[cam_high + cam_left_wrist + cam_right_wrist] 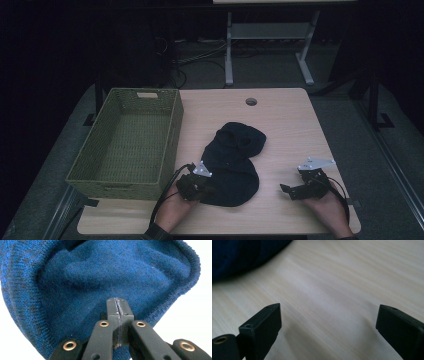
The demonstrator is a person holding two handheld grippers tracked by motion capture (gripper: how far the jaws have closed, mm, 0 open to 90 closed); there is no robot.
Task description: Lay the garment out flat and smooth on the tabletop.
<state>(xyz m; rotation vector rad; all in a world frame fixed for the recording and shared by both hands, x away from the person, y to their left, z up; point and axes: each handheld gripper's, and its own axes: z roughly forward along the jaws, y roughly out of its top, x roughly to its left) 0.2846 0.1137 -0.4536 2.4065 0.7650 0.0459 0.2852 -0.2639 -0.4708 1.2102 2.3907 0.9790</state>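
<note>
Beanie [232,162] lies mid-table toward the near edge, its rim pinched in the closed left gripper [117,312], the right gripper [328,322] gaping idle; basket [102,177] at the left edge likely awaits it.

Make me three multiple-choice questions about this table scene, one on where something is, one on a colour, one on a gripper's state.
1. Where does the basket stand?
A. the table's left side
B. the right edge
C. on the floor

2. What colour is the knit hat?
A. red
B. blue
C. white

3. How do the jaws of the right gripper stand?
A. shut on the hat
B. shut on nothing
C. open over bare table

Answers: 1 A, it sits left of the hat. 2 B, the left gripper view shows blue knit. 3 C, the jaws are wide apart.
</note>
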